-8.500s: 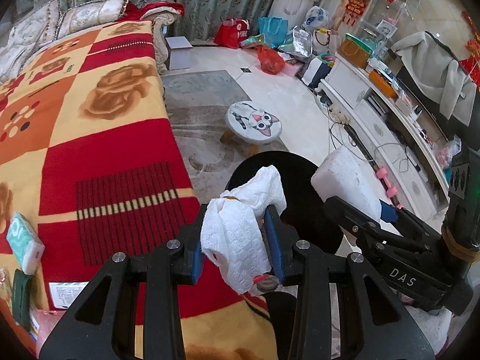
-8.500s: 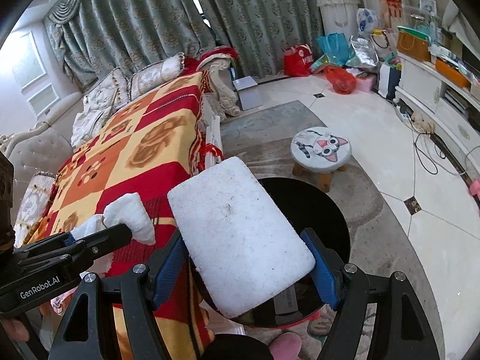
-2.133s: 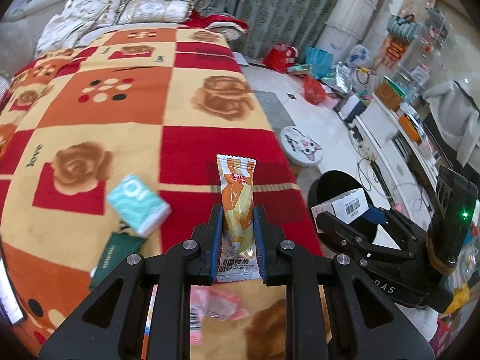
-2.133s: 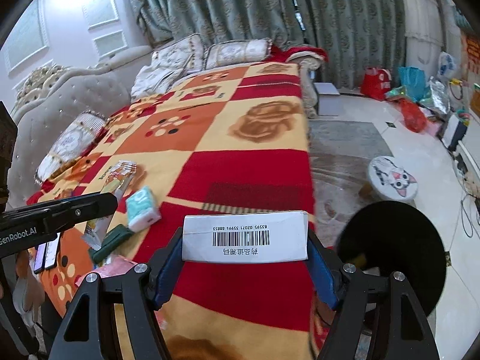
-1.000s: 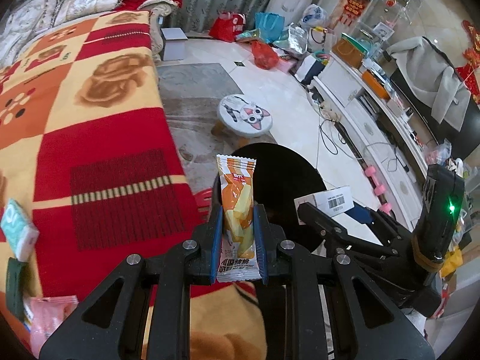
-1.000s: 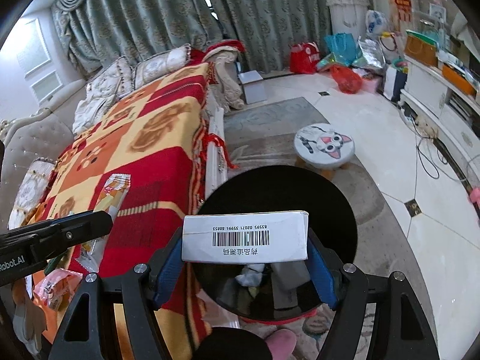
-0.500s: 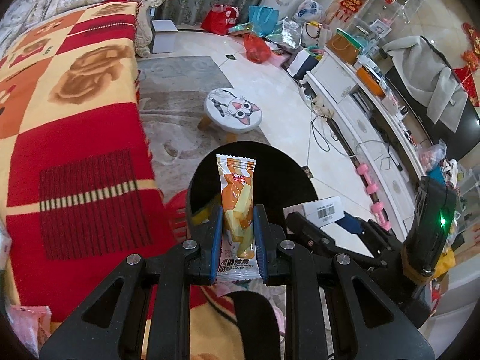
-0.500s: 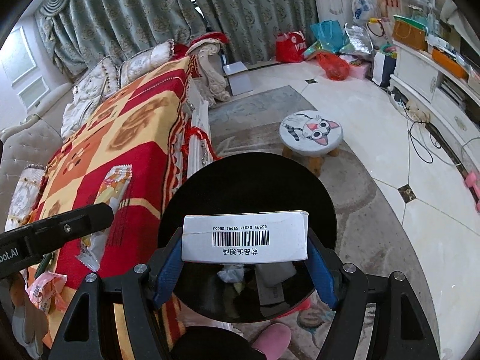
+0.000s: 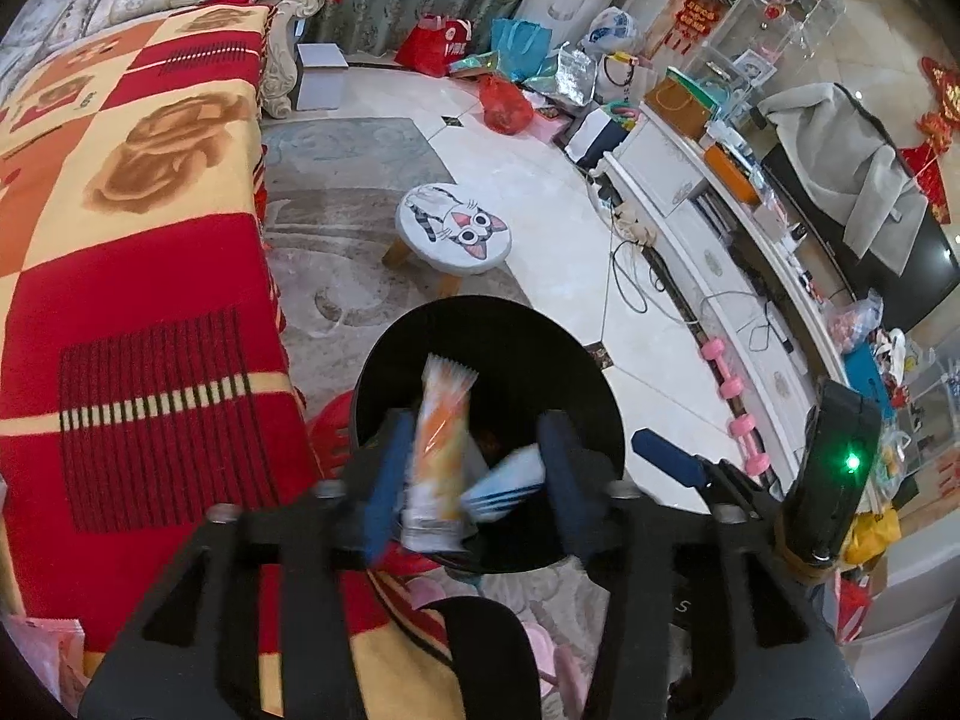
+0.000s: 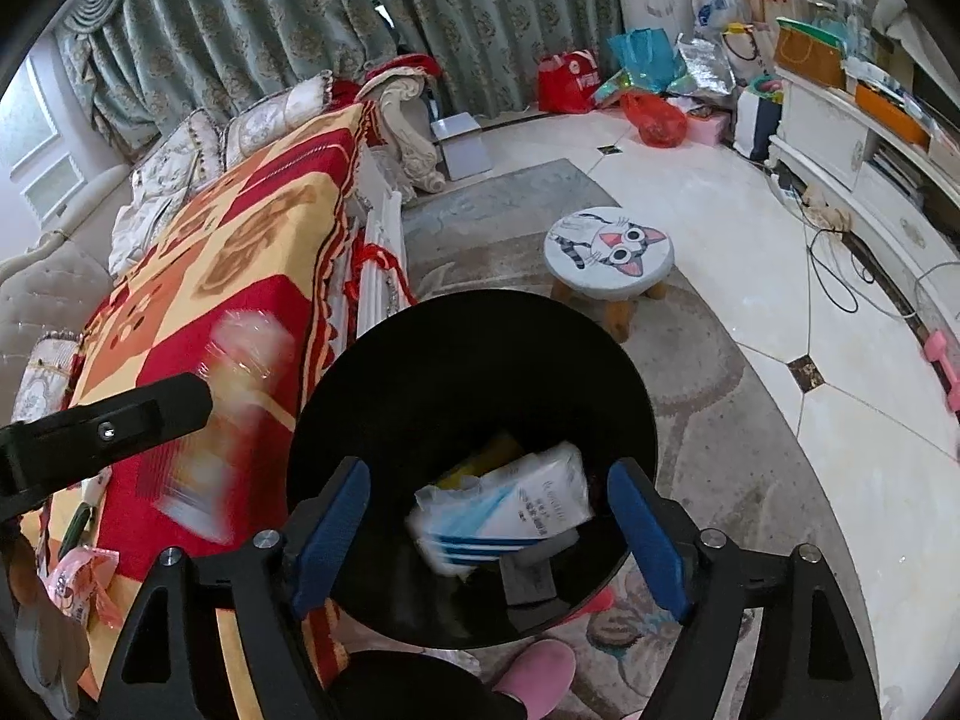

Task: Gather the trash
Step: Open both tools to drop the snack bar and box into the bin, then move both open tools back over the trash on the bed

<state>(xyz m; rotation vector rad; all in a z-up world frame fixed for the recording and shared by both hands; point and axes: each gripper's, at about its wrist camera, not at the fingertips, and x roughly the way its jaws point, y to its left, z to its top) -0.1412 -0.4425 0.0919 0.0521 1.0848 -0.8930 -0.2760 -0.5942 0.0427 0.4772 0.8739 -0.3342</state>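
both grippers hang over the bin (image 10: 384, 372), jaws just opened. the wrapper (image 9: 437, 450) slips upright from the left gripper (image 9: 474, 480); the box (image 10: 510, 510) drops below the right gripper (image 10: 486, 534) into it.

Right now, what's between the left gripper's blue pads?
In the left wrist view, the left gripper, jaws just opening, has the blurred orange snack wrapper loose between its pads, over the black round bin.

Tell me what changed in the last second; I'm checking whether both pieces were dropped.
Both were let go. The left gripper has just been opening and the orange snack packet slips free between its jaws; the right gripper opened wider and the white box tumbles into the black bin. Bin and cat stool stayed put.
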